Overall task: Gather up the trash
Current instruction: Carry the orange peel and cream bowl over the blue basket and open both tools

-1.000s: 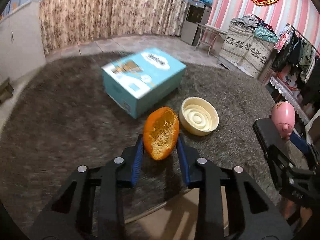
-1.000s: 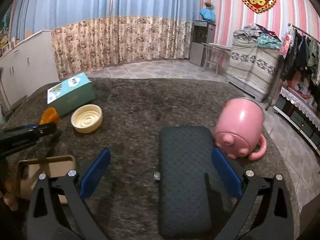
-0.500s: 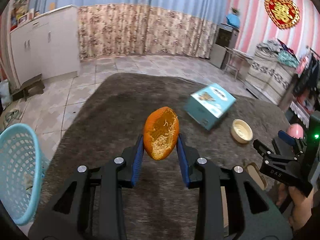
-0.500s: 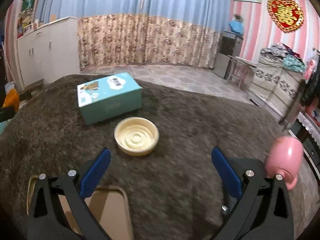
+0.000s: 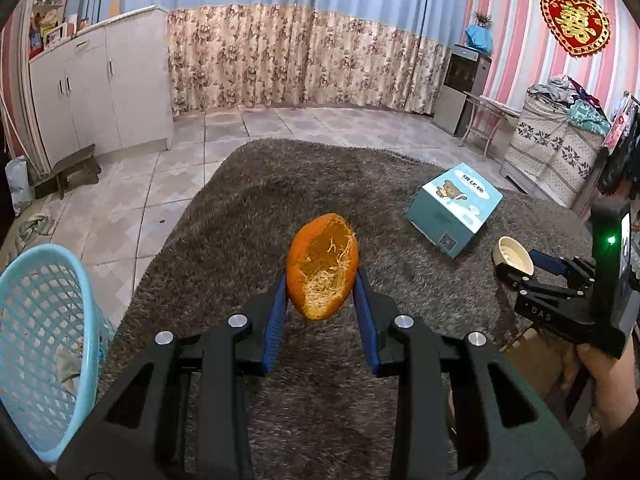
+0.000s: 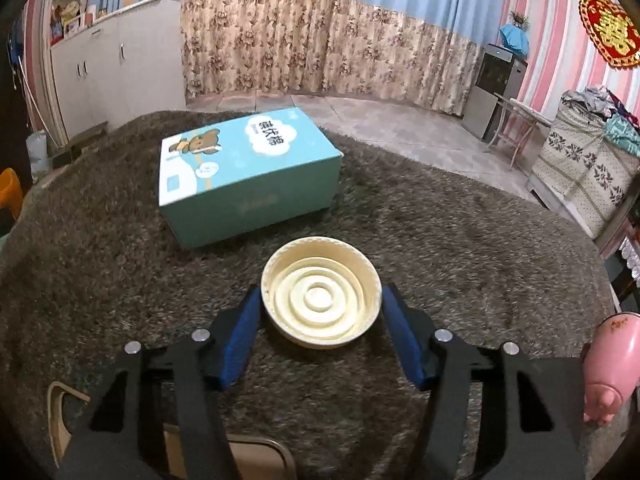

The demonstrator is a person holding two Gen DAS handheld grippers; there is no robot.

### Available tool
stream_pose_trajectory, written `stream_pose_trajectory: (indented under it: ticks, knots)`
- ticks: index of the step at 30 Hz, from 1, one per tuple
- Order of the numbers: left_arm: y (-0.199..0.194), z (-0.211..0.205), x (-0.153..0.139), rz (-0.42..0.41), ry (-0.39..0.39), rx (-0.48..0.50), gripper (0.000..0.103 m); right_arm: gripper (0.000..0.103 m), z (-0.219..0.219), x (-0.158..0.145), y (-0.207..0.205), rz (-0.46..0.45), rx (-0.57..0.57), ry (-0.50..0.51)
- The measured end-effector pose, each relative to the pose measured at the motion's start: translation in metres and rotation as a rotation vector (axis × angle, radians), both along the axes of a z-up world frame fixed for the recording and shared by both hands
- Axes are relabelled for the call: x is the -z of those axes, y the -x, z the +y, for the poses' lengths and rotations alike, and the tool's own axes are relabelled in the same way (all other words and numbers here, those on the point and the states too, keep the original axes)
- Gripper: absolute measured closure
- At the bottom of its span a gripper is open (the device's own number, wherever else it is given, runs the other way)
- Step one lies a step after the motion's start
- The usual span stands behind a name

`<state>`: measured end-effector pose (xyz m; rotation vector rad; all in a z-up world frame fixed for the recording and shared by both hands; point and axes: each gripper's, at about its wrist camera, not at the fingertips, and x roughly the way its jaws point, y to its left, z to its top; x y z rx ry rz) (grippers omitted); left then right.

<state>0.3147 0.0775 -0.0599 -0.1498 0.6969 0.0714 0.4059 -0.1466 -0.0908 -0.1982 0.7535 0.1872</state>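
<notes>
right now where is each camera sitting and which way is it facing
Left wrist: on the left claw, looking down along its fingers at the orange peel it grips above the shaggy cover, blue basket at left; the right claw and the hand holding it show at right.
Right wrist: on the right claw, jaws closing around the cream lid; only its own fingers show.
Shared: lid, teal box, orange peel.

Laundry basket cut by frame's left edge, contents unclear; pink mug clipped at right edge; tan object under right hand-held gripper mostly hidden.
</notes>
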Motion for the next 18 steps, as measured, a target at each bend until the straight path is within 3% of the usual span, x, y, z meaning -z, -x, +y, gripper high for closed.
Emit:
stream_pose_trajectory:
  ticks: [7, 13, 18]
  knots:
    - [0.009, -0.006, -0.008, -0.030, -0.026, 0.014, 0.072, 0.042, 0.005, -0.031, 0.046, -0.141, 0.036, 0.057]
    - [0.031, -0.002, -0.029, -0.081, -0.009, 0.027, 0.072, 0.042, 0.010, -0.079, 0.098, -0.232, 0.060, 0.001]
    - [0.061, 0.021, -0.038, -0.095, -0.019, 0.014, 0.072, 0.042, 0.026, -0.100, 0.127, -0.269, 0.058, -0.039]
